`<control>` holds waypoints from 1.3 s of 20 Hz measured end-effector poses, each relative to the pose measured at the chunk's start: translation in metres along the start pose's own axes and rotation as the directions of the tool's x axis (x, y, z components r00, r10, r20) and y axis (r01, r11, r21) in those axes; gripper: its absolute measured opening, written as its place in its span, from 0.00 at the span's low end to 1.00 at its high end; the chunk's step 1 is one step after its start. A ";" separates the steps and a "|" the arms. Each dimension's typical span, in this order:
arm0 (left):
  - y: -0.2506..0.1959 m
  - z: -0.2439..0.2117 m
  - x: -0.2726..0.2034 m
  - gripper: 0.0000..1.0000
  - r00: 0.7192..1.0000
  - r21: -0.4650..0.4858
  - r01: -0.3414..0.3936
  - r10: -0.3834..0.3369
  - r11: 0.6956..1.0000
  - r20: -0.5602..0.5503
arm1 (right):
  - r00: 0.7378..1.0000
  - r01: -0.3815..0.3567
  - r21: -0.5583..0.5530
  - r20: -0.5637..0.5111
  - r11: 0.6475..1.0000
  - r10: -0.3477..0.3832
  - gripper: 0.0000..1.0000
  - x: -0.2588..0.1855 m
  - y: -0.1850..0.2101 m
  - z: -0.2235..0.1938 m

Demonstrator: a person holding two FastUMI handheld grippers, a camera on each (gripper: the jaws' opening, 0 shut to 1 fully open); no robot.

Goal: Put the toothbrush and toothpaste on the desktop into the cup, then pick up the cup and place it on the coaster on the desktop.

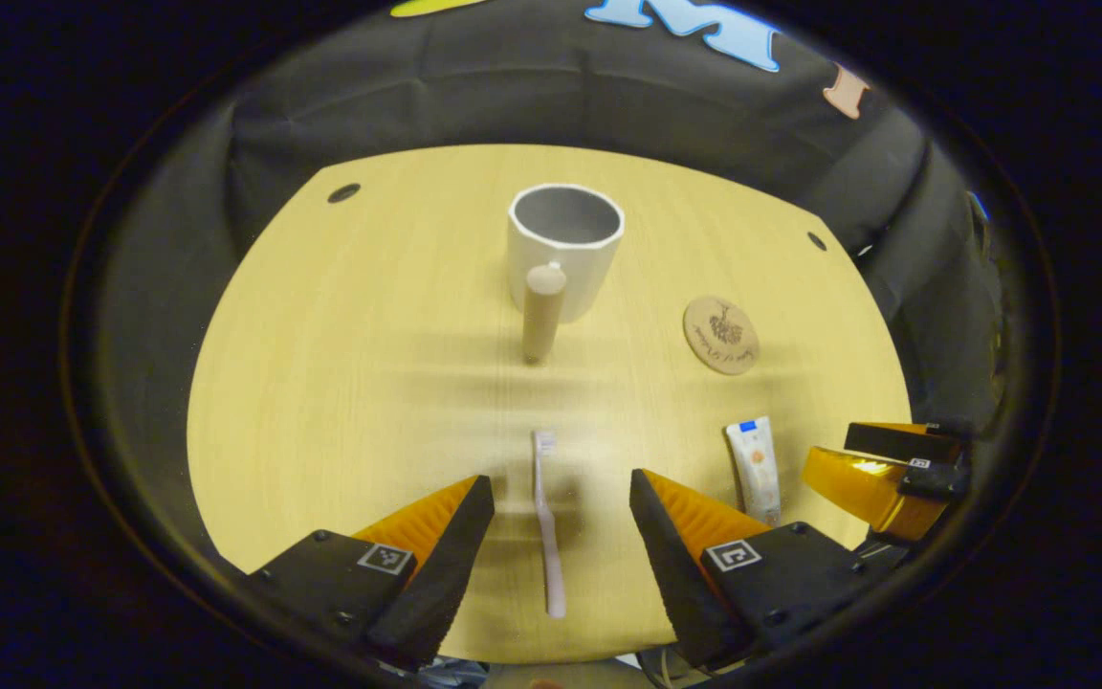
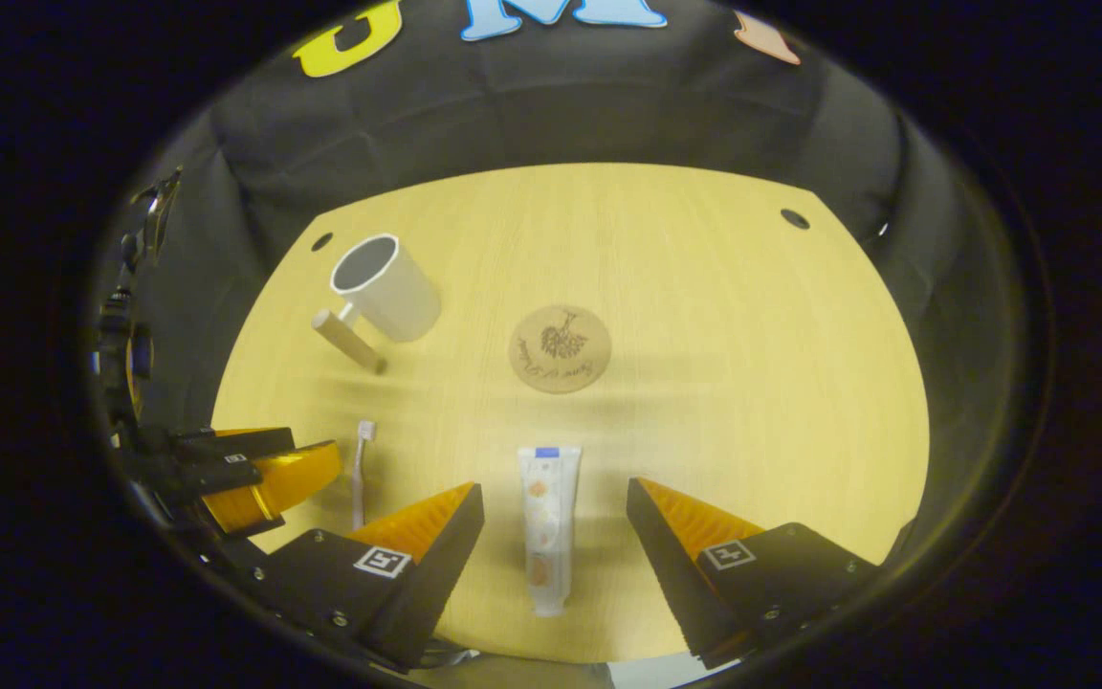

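A pale pink toothbrush [image 1: 547, 517] lies on the wooden desktop [image 1: 341, 383], between the spread fingers of my left gripper [image 1: 561, 488], which is open and hovers above it. A white toothpaste tube [image 2: 544, 522] lies lengthwise between the fingers of my right gripper [image 2: 556, 498], also open and not touching it. The white cup [image 1: 565, 249] with a wooden handle [image 1: 542, 311] stands upright at the back. The round cork coaster [image 1: 721, 334] lies right of the cup. In the right gripper view the cup [image 2: 386, 285], coaster [image 2: 560, 348] and toothbrush [image 2: 361, 469] appear too.
The right gripper [image 1: 886, 469] shows at the right edge of the left gripper view, beside the toothpaste [image 1: 755, 467]. The left gripper [image 2: 245, 469] shows at the left of the right gripper view. Two dark holes [image 1: 343, 192] mark the desktop's far corners. Black cloth walls surround it.
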State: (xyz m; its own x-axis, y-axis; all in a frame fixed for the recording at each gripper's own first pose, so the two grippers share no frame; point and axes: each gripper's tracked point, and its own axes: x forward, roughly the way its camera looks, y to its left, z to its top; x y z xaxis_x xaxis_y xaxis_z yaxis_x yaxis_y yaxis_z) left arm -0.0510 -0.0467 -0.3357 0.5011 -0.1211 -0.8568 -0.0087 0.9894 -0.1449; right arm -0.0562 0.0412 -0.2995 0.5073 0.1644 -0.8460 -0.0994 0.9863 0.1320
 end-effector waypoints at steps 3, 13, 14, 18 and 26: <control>0.007 -0.017 0.013 0.95 0.997 -0.023 -0.019 0.017 1.000 -0.071 | 0.998 0.009 -0.002 -0.068 1.000 -0.009 0.94 0.014 -0.002 -0.019; 0.018 -0.059 0.041 0.95 0.976 -0.034 -0.076 0.067 0.997 -0.207 | 0.980 0.050 -0.028 -0.194 0.998 -0.055 0.94 0.042 -0.008 -0.056; 0.019 -0.061 0.040 1.00 0.973 -0.035 -0.082 0.072 0.996 -0.217 | 0.978 0.050 -0.028 -0.202 0.998 -0.055 0.94 0.043 -0.007 -0.059; 0.024 -0.062 0.042 0.94 0.968 -0.013 -0.114 0.108 0.993 -0.228 | 0.973 0.048 -0.031 -0.225 0.998 -0.054 0.91 0.050 -0.004 -0.064; 0.023 -0.061 0.044 0.84 0.962 0.005 -0.140 0.137 0.990 -0.236 | 0.967 0.098 -0.063 -0.229 0.993 -0.110 0.80 0.055 -0.012 -0.066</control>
State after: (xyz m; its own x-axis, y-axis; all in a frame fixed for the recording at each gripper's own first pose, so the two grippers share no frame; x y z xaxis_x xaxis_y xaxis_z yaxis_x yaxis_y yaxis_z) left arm -0.0815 -0.0343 -0.4068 0.2767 0.0005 -0.9610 -0.0750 0.9970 -0.0211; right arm -0.0838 0.0377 -0.3814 0.3055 0.0467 -0.9510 -0.1027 0.9946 0.0158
